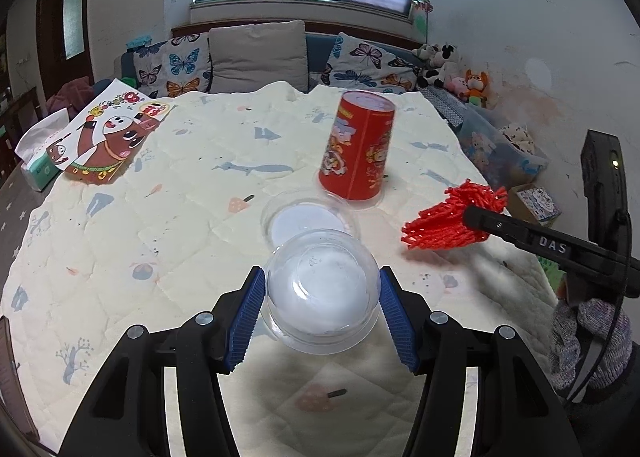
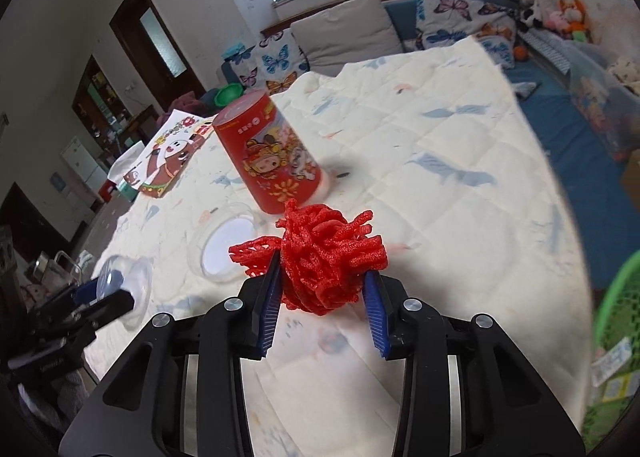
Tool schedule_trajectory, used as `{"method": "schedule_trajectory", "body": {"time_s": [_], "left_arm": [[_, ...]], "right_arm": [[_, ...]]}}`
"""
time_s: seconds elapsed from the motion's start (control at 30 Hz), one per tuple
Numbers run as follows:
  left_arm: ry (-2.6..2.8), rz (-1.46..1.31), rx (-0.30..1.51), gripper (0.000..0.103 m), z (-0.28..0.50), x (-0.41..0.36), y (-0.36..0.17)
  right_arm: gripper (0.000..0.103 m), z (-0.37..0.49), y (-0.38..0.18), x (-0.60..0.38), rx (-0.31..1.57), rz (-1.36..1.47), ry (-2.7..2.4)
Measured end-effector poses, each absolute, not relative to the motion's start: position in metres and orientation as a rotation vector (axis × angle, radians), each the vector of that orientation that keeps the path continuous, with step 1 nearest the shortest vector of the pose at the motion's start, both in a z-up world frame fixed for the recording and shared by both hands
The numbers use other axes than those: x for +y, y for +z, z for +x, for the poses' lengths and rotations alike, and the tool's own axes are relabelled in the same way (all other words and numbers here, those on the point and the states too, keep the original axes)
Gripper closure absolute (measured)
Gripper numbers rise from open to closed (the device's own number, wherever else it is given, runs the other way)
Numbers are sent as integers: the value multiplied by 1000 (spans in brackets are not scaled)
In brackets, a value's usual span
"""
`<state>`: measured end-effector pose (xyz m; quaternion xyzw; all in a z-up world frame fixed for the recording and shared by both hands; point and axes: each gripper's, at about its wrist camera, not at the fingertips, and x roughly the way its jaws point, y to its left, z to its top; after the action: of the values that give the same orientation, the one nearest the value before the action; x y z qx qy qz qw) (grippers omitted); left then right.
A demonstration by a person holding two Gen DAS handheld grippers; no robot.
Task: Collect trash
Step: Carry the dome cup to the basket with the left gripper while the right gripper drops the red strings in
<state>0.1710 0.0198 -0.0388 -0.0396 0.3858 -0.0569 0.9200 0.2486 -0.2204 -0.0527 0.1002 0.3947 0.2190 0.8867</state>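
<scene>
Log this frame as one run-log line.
left gripper: shut on clear plastic cup | right gripper: shut on red foam net | quilt: red can, clear lid

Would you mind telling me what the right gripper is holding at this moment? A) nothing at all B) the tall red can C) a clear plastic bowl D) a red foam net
D: in the right wrist view, the right gripper has its blue pads pressed against the red foam net, lifted above the quilt; the clear plastic bowl sits in the left gripper.
</scene>
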Motion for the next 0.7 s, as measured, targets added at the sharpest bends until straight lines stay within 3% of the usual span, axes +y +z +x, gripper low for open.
{"method": "schedule_trajectory", "body": {"time_s": [0.7], "left_arm": [[-351, 6, 797, 47, 176, -102, -26]], "right_arm": [[64, 152, -35, -389, 775, 193, 129]]}}
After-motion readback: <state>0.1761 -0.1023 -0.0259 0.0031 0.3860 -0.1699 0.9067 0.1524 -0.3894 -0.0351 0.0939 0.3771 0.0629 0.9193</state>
